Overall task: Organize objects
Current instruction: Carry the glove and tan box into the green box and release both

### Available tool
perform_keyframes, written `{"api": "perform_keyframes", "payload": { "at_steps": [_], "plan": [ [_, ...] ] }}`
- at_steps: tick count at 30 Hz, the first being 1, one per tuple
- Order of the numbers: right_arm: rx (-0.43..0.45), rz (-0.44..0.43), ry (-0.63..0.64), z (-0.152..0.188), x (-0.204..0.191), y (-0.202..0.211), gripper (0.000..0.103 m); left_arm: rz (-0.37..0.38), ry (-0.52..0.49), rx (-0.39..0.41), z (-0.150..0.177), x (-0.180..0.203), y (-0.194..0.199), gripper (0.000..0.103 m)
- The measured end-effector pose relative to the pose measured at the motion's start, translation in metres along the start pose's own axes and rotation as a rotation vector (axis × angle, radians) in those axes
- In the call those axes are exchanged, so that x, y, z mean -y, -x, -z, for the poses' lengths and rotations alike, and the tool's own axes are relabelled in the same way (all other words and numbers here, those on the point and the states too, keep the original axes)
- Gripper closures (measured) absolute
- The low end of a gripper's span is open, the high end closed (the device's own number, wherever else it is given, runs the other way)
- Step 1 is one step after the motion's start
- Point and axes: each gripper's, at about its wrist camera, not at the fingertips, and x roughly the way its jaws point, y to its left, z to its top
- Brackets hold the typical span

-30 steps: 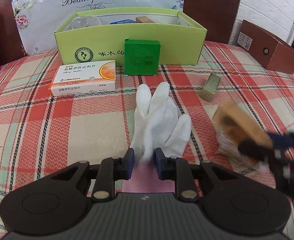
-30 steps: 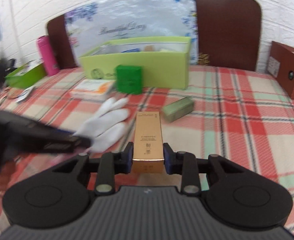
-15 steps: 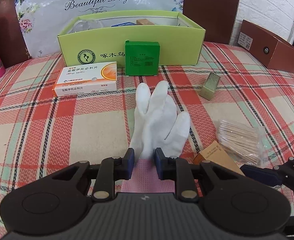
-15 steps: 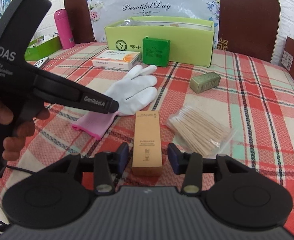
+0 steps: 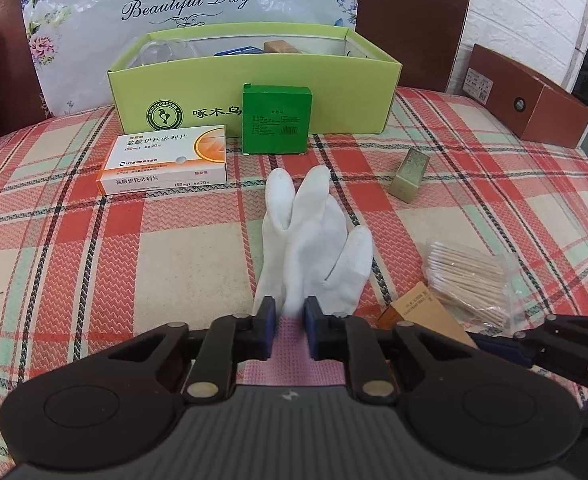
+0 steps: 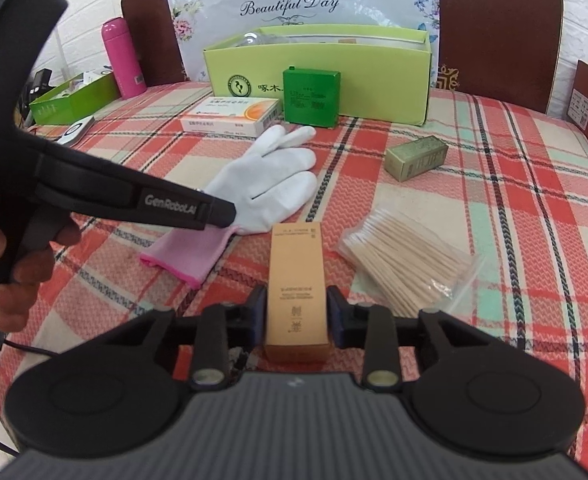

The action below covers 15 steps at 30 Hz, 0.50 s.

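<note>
Since a second before, the right gripper (image 6: 296, 312) had swung down from mid-air and set the tan carton (image 6: 297, 294) on the checked tablecloth (image 6: 514, 184), its jaws parting briefly. Now its jaws were closing, pads touching the smooth, oblong cardboard carton on both long sides. The left gripper (image 5: 285, 322) had kept its place, tilted downward, jaws closing narrowly over the pink knitted cuff of the white glove (image 5: 314, 240), whose soft fingers lay flat ahead of the jaws. A hand (image 6: 3, 276) gripped the left tool's black handle at the right view's left edge. Just right of the right jaws lay a crinkled clear bag of cotton swabs (image 6: 406, 264). Farther ahead sat a small olive carton (image 6: 416, 158) on its side, a flat white-and-orange medicine box (image 5: 165, 160), and a green square box (image 5: 276, 120) leaning against the lime-green open tray (image 5: 354, 100). Nothing stood between either gripper and that tray except these loose items.
</note>
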Motion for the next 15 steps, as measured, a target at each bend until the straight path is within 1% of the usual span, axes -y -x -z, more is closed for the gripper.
{"api": "perform_keyframes", "payload": {
  "at_steps": [4, 8, 12, 15],
  "plan": [
    [0.01, -0.023, -0.021, -0.004, 0.002, 0.002, 0.073, 0.064, 0.025, 0.028, -0.003, -0.01, 0.012, 0.097],
    [0.053, -0.046, -0.037, -0.018, 0.005, 0.012, 0.074, 0.105, 0.023, 0.084, -0.015, -0.019, 0.033, 0.097],
    [0.121, -0.056, -0.034, -0.043, 0.012, 0.022, 0.074, 0.134, 0.025, 0.157, -0.04, -0.028, 0.053, 0.097],
    [0.181, -0.053, -0.029, -0.071, 0.019, 0.026, 0.074, 0.146, 0.02, 0.214, -0.066, -0.034, 0.066, 0.097]
  ]
}}
